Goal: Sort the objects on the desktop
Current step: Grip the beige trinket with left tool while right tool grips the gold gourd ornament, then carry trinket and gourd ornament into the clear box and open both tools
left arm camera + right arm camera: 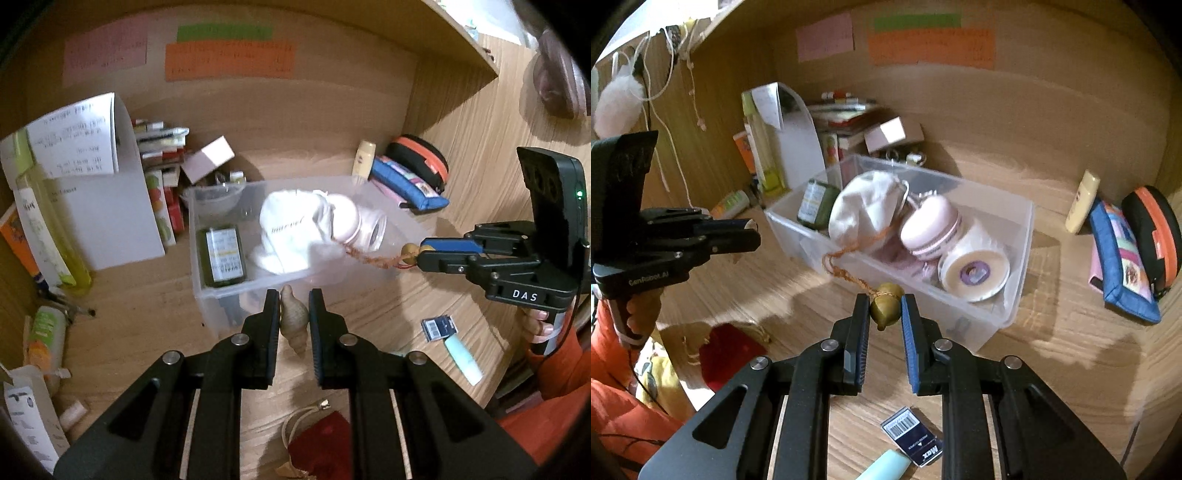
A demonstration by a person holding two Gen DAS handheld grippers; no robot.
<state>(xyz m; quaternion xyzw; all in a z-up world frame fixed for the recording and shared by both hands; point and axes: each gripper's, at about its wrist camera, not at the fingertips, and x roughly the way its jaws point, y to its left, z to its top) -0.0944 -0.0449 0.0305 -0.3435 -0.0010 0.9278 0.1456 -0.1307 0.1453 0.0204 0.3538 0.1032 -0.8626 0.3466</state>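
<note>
You are working over a wooden surface [129,295] inside a desk nook, with coloured notes on the back wall. From left to right, books and bottles are standing at the left, a clear plastic bin [207,295] is sitting mid-surface holding a white pouch [284,229] and jars, and pencil cases are lying at the right. Your left claw [293,314] is pinching a tan shell [293,319] just before the bin. Your right claw [885,310] is pinching a small olive gourd charm [885,308], its orange cord [846,273] trailing into the bin.
</note>
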